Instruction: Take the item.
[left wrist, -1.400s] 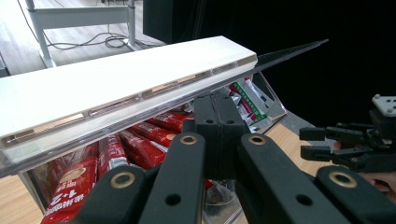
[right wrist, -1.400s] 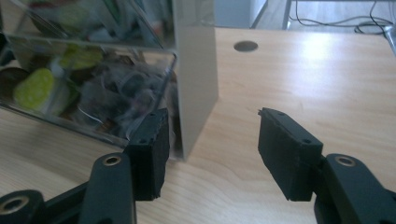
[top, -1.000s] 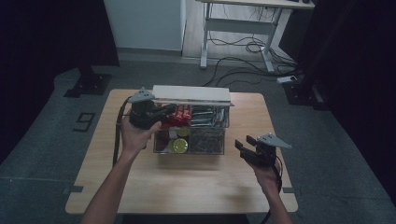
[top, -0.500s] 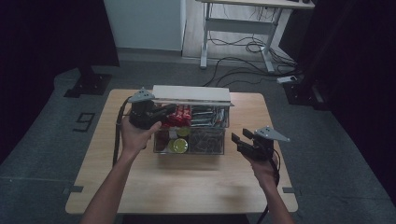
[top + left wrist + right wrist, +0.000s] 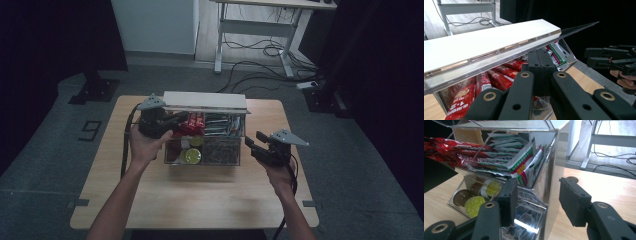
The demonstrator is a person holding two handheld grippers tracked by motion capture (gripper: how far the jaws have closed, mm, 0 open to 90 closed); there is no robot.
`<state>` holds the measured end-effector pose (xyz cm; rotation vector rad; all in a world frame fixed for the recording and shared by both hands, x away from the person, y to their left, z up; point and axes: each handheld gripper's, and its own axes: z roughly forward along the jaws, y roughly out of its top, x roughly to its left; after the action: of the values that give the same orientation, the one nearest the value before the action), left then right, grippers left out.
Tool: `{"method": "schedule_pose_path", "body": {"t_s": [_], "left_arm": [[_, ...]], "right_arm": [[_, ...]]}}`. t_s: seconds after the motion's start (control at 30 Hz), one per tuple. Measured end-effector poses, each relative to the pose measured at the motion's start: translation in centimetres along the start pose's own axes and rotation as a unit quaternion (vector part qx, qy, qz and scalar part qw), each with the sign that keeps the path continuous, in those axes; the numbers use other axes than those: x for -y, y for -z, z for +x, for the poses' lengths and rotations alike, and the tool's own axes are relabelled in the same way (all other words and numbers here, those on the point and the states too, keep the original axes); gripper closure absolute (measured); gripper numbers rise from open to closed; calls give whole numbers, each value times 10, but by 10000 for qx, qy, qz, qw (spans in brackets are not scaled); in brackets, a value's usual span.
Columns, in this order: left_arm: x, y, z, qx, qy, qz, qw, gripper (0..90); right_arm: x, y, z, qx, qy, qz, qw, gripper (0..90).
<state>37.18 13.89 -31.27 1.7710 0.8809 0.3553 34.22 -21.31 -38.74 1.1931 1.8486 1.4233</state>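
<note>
My left tongs (image 5: 172, 121) are pressed together at the left end of the clear box (image 5: 227, 159), right under its raised white lid (image 5: 205, 101); I cannot tell whether they pinch anything, since their own bulk hides the tips. My right tongs (image 5: 537, 197) stand wide apart and empty, the box's right wall between them. The box sits mid-tabletop (image 5: 150, 200). Red sachets (image 5: 499, 77) and green ones (image 5: 521, 167) fill the top; the pods (image 5: 474, 205) below are half lost behind glare.
</note>
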Motion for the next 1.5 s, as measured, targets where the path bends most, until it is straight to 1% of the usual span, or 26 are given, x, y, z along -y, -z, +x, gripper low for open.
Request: {"method": "schedule_pose_path", "body": {"t_s": [0.53,1.07,1.3,1.5], "left_arm": [[-1,0,0,-2,-1,3,10000,900],[-1,0,1,16,1,-7,10000,900],[-1,0,1,14,8,-10,10000,900],[-1,0,1,23,20,-14,10000,900]], "right_arm": [[-12,-12,8,-33,122,4,9999,512],[-17,-28,16,-59,179,66,9998,531],[-19,-34,20,-25,225,75,9997,540],[-20,-38,22,-12,211,65,9998,540]]}}
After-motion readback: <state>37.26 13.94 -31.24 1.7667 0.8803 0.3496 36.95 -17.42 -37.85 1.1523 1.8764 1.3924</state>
